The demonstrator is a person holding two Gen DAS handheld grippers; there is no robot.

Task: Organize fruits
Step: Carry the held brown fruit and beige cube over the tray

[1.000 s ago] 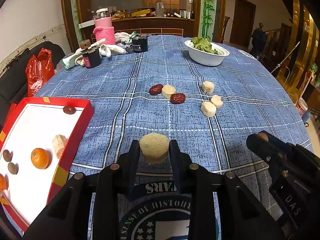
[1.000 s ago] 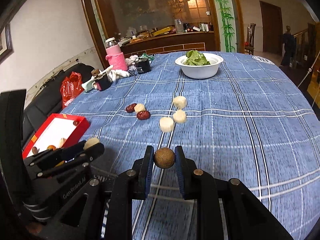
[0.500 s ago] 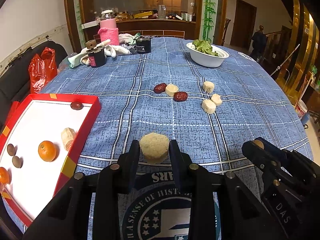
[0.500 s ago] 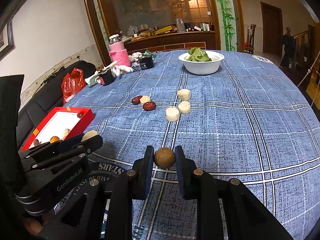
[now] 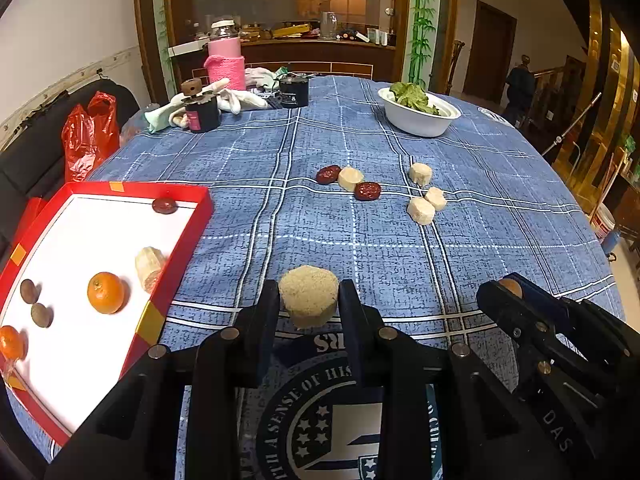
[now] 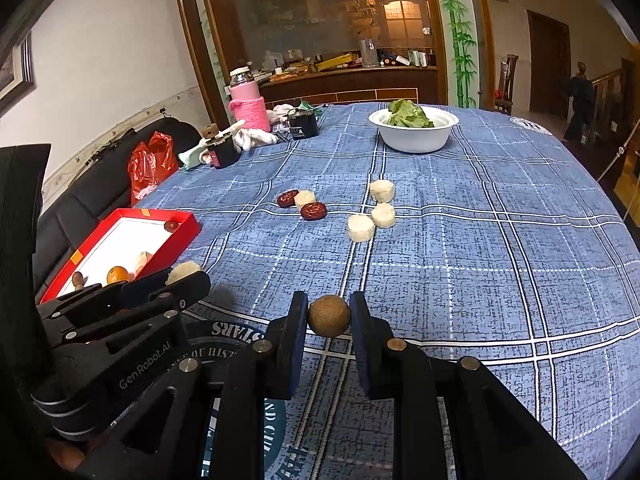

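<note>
Clamping pale chunk (image 5: 308, 300) w/ left gripper (image 5: 309, 308) & brown ball (image 6: 329, 316) w/ right gripper (image 6: 329, 318); both probably light, ball is likely rolling-prone, so squeezing mid-sides.

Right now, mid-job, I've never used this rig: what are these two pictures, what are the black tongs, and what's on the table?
There is no robot arm. A person holds a two-finger gripper in each hand, and a camera on each looks along its fingers, giving the two pictures. The left gripper is shut on a pale chunk. The right gripper is shut on a brown ball. Each gripper shows at the edge of the other's view. On the blue cloth lie two red dates and four more pale chunks. The red tray on the left already holds oranges and other pieces. A bowl of greens stands at the back.
</note>
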